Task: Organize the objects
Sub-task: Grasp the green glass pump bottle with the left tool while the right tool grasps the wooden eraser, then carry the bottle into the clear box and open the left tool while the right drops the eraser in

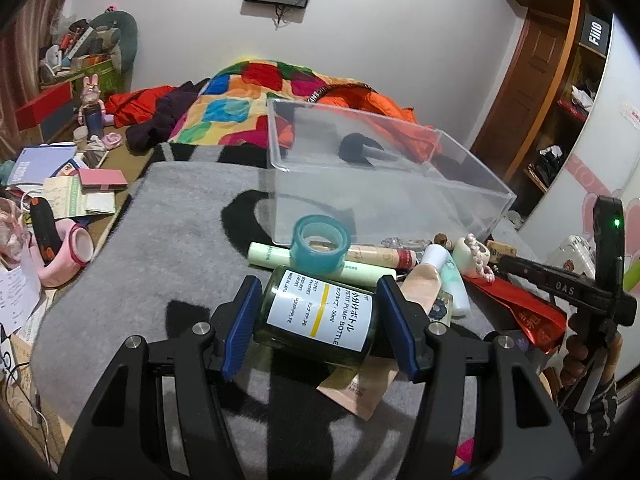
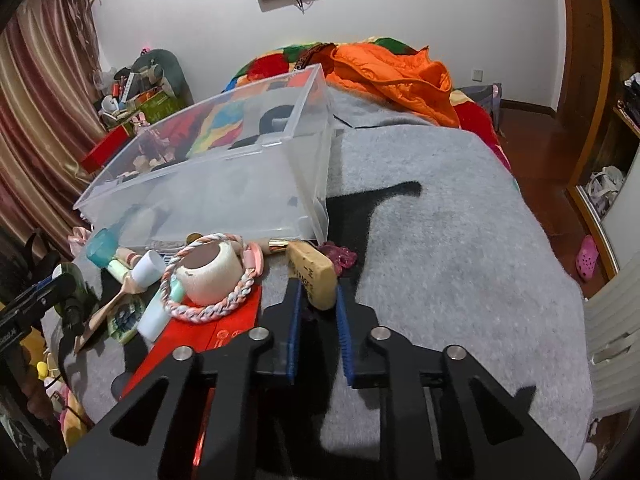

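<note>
On the grey blanket, nearest first:

Left gripper (image 1: 316, 312): its blue fingers (image 1: 240, 332) bracketed the green pump bottle (image 1: 316, 314), which lay on its side. The pads sat at or just beside its walls, so whether they were already pressing could not be told.

Green pump bottle: it looked like rigid, smooth plastic and probably light. The glossy round body could roll or slip, so the best hold seemed to be across the labelled middle, squarely on the straight wall.

Right gripper (image 2: 318, 320): the fingers stood narrowly parted, holding nothing. The near end of the tan eraser block (image 2: 314, 278) sat between their tips.

Tan eraser block: it seemed stiff, light and grippy. Its long flat sides looked like the place to pinch.

Clutter beyond: a teal tape roll (image 1: 318, 246) rested on a pale green tube (image 1: 320, 266). A white tape roll (image 2: 210, 272) sat ringed by a braided cord (image 2: 204, 308) on a red packet (image 2: 224, 328). All looked light.

Clear plastic bin (image 1: 384, 216): it stood on the bed just behind the clutter. It was open-topped and looked stiff, the likely place for these things.
</note>
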Available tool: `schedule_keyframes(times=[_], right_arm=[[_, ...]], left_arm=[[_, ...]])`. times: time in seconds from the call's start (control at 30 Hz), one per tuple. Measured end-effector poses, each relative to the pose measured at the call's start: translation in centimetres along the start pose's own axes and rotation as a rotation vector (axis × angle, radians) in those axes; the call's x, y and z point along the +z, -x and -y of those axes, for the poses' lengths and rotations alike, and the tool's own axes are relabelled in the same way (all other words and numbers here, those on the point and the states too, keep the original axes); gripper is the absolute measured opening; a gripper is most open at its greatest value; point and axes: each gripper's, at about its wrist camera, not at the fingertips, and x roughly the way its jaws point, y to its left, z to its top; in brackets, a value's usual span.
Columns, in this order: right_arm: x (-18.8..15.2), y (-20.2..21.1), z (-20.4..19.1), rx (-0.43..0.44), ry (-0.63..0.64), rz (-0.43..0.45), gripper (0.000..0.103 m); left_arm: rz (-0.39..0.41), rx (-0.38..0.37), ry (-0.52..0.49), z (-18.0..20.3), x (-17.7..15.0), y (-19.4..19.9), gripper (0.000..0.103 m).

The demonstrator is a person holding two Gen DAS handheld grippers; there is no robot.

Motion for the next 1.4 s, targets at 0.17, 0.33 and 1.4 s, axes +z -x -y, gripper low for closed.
schedule_keyframes(times=[0.17, 0.33, 1.4], right_arm=[[0.0, 1.3, -0.3, -0.003, 0.012, 0.032, 0.010], [0.3, 3.4, -0.7, -0.004, 0.025, 0.085, 0.010], [8.1, 0.1, -4.3, 0.186, 0.076, 0.100, 0.010]], left_arm=[[0.049, 0.003, 0.000, 0.1, 0.8, 1.6, 0.059], [0.088, 0.004, -0.006, 0.6, 1.9, 2.7, 0.059], [0.105, 0.087, -0.058, 3.7, 10.0, -3.7, 0.059]])
